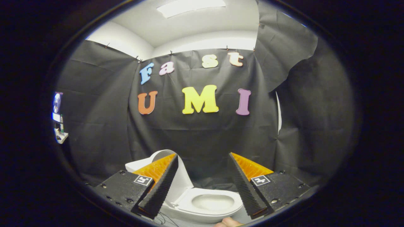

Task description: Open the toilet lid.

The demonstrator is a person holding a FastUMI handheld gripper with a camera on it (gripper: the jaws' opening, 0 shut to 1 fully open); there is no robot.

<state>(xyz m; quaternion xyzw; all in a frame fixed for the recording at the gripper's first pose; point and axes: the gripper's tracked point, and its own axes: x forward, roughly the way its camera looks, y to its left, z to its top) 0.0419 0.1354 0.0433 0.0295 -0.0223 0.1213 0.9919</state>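
Observation:
A small white toilet (217, 212) stands on the floor below and just beyond my fingers, against the black cloth wall. Its lid (182, 181) stands upright, leaning back towards the tank (136, 165), and the left finger hides part of both. The seat ring and the open bowl (213, 201) show between the fingers. My gripper (203, 155) is open, its fingers (159, 186) wide apart, orange on top with black ribbed pads. Nothing is held between them and neither finger touches the toilet.
Black cloth (202, 135) hangs behind and on both sides of the toilet. A small white device (58, 118) sits at the far left by the cloth's edge. A person's fingertip (226, 222) shows just under the toilet's front rim.

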